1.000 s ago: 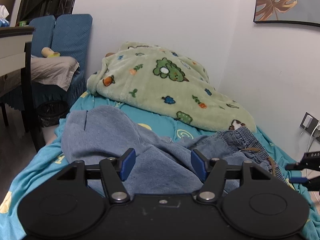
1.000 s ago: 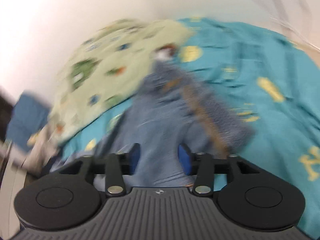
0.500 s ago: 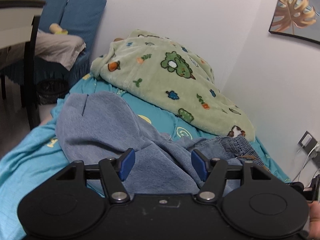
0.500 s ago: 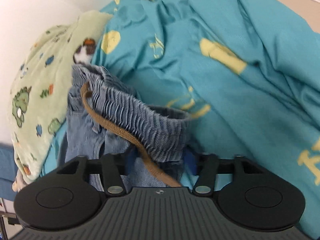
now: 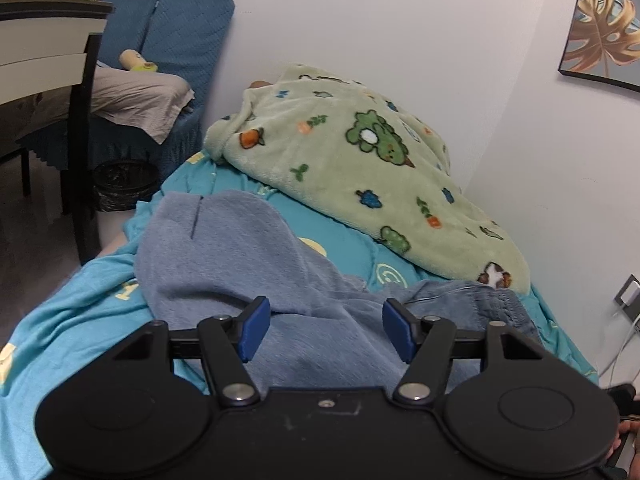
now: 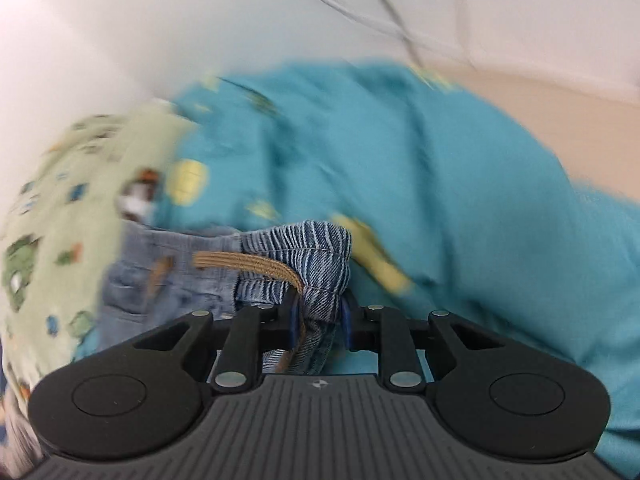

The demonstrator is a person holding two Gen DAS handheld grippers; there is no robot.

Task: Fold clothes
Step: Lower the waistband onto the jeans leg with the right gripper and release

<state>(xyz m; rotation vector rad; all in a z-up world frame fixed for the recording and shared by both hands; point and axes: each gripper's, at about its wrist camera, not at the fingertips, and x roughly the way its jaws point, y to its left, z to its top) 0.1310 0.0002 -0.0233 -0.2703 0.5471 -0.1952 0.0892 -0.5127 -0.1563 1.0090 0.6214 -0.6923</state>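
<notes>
My right gripper [image 6: 320,322] was pinched on the gathered waistband [image 6: 296,252] of the denim trousers [image 5: 256,280], its blue pads pressed against the bunched cloth with the brown drawstring [image 6: 248,266] trailing between them. Half a second earlier those fingers had stood spread around the waistband; by this moment they had closed on it, and the view behind had gone blurred. My left gripper [image 5: 325,330] hung wide open above the trousers, gripping nothing, just as before, though it had drawn nearer to the cloth.

The trousers lay rumpled on the teal bedsheet [image 5: 72,312], one leg reaching far and left, the waistband at the right. Beyond them the green cartoon blanket [image 5: 360,160] was heaped against the wall.

Only the left view showed the blue chair [image 5: 176,28], the desk [image 5: 44,40] and the dark wastebasket [image 5: 124,184] at the far left; I could not tell its contents. Only the right view showed the pinch itself.
</notes>
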